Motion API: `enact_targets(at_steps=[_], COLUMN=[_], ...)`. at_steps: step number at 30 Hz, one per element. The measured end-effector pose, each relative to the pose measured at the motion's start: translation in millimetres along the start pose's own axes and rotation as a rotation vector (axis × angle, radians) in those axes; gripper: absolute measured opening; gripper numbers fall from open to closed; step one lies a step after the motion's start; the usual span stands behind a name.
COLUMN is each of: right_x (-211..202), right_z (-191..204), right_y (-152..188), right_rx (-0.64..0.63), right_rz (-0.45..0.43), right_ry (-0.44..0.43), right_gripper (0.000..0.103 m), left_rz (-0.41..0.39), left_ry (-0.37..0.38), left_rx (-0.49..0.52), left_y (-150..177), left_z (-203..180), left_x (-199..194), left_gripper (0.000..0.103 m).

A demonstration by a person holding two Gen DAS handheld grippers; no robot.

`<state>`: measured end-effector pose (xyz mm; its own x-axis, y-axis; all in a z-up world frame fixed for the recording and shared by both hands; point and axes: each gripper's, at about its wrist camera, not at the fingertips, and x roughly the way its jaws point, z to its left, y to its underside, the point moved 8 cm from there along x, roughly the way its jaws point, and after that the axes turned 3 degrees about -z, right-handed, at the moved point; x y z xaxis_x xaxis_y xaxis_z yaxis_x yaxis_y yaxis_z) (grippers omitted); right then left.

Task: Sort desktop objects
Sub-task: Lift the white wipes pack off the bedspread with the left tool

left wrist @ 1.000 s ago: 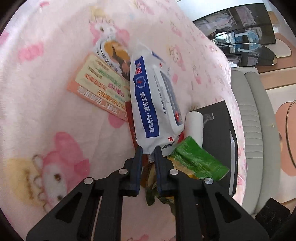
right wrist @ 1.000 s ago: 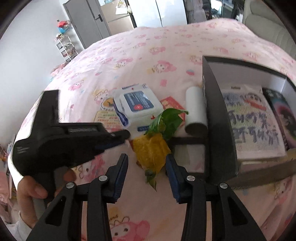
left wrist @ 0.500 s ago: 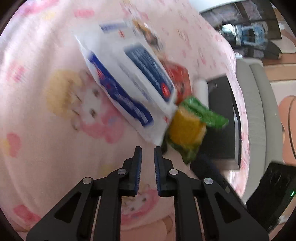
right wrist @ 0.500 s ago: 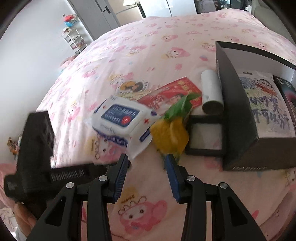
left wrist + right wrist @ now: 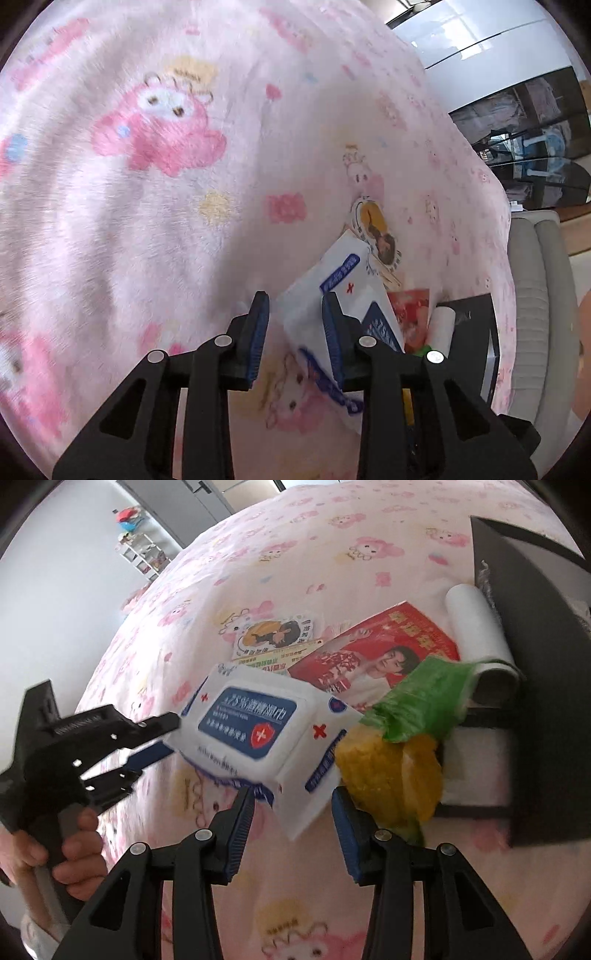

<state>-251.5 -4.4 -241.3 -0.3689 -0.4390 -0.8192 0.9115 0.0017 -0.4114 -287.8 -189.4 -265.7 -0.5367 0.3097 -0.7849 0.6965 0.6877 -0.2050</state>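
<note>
A white and blue wet-wipes pack lies tilted on the pink cartoon blanket. My left gripper is open with its fingers around the pack's near edge; from the right wrist view it reaches the pack's left end. My right gripper is open and empty, just in front of the pack's lower corner. A yellow and green snack bag lies right of the pack, beside a black box.
A red leaflet, a round cartoon sticker and a striped card lie behind the pack. A white roll rests against the black box wall. A grey sofa stands beyond the bed edge.
The wipes pack has shifted left and off the leaflet. My left gripper has opened and now straddles the pack's edge. My right gripper has come closer to the pack.
</note>
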Motion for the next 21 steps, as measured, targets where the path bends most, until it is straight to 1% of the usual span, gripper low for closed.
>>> enact_targets(at_steps=[3, 5, 7, 9, 11, 15, 17, 19, 21], right_x=[2.9, 0.9, -4.5, -11.9, -18.3, -25.0, -23.6, -21.6, -19.8], right_z=[2.5, 4.2, 7.0, 9.8, 11.2, 6.2, 1.7, 0.9, 3.5], right_y=[-2.1, -2.9, -3.9, -3.2, -1.0, 5.8, 7.2, 6.8, 2.5], right_rx=[-0.020, -0.023, -0.022, -0.029, -0.042, -0.069, -0.074, -0.070, -0.084], right_rz=[-0.014, -0.019, -0.025, -0.028, -0.029, -0.013, -0.002, 0.015, 0.013], right_ry=[0.005, -0.015, -0.051, -0.066, -0.059, -0.027, -0.019, -0.031, -0.033], right_gripper=[0.042, 0.042, 0.042, 0.042, 0.042, 0.042, 0.042, 0.042, 0.042], left_rz=[0.016, 0.017, 0.011, 0.015, 0.030, 0.038, 0.030, 0.009, -0.006], left_ry=[0.014, 0.012, 0.002, -0.007, -0.028, -0.024, -0.025, -0.025, -0.013], left_rx=[0.006, 0.025, 0.048, 0.065, 0.087, 0.091, 0.069, 0.045, 0.027], left_y=[2.0, 6.3, 11.7, 24.3, 41.4, 64.8, 62.9, 54.9, 48.0], left_z=[-1.4, -5.2, -7.2, -6.1, -2.9, 6.8, 12.2, 14.4, 14.0], left_x=[13.2, 13.8, 5.6, -8.1, -22.1, -48.5, -53.3, -51.9, -48.1], left_gripper=[0.031, 0.022, 0.017, 0.015, 0.012, 0.014, 0.018, 0.021, 0.022])
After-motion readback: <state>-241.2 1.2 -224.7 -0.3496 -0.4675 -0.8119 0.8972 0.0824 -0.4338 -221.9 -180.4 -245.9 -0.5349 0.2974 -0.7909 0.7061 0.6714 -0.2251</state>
